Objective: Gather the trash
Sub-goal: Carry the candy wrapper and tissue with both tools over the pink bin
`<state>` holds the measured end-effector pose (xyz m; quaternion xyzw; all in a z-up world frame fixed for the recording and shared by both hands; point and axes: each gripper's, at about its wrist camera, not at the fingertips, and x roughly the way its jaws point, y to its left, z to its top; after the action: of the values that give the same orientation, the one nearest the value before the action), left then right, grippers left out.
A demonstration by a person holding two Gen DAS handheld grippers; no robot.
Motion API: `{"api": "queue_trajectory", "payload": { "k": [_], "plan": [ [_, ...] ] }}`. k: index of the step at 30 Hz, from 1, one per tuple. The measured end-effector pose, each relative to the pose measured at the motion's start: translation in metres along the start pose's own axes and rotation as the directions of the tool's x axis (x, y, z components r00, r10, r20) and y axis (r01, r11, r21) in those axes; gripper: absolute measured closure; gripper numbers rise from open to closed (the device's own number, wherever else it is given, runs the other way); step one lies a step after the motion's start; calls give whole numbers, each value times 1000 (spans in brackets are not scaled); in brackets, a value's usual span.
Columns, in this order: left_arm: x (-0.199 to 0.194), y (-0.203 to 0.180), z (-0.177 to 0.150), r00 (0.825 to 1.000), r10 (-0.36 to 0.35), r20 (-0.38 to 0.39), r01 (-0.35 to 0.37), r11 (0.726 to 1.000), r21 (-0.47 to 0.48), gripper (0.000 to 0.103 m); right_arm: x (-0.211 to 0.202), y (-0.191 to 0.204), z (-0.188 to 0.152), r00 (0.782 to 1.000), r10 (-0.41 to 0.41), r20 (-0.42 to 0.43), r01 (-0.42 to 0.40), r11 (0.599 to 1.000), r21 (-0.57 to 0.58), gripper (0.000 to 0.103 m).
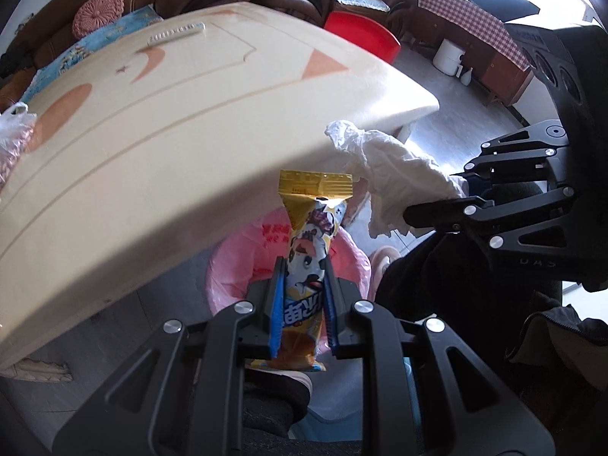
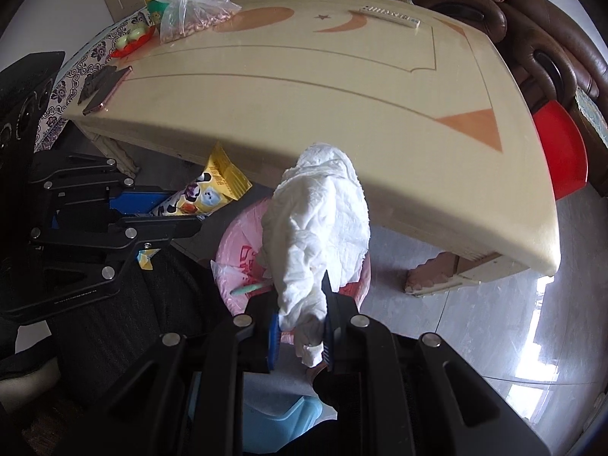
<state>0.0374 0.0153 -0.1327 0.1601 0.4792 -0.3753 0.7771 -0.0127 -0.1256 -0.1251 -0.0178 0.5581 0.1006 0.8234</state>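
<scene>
My left gripper (image 1: 302,269) is shut on a yellow snack wrapper (image 1: 309,235) with a cartoon cow print, held upright above a bin lined with a pink bag (image 1: 228,266). The wrapper also shows in the right wrist view (image 2: 207,192). My right gripper (image 2: 302,306) is shut on a crumpled white tissue (image 2: 319,220), held over the same pink-lined bin (image 2: 237,254). The tissue shows in the left wrist view (image 1: 391,174), to the right of the wrapper. Both grippers hang just off the near edge of the cream table (image 2: 304,87).
On the table lie a white remote (image 2: 389,15), a phone (image 2: 108,89), a plastic bag of nuts (image 2: 193,13) and jars at the far left. A red stool (image 2: 560,152) and brown sofa (image 2: 551,30) stand beyond. My dark-trousered legs are beside the bin.
</scene>
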Motion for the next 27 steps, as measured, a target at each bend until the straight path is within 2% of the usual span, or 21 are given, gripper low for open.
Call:
{"api": "queue_trajectory", "payload": {
  "k": [12,21,27],
  "plan": [
    [38,-4,-27,994,-32,-103,32,999,4,84,35,0,-20,998,18,-65,-18,1000,9,86],
    [85,4,-37,979,-66,-191,64,998,-15,84,79,-12,-23,992,32,-125,-28,999,34,86],
    [120,19,-40,966,-88,-245,72,995,-71,84,120,-23,-24,981,54,-188,-41,997,70,86]
  ]
}}
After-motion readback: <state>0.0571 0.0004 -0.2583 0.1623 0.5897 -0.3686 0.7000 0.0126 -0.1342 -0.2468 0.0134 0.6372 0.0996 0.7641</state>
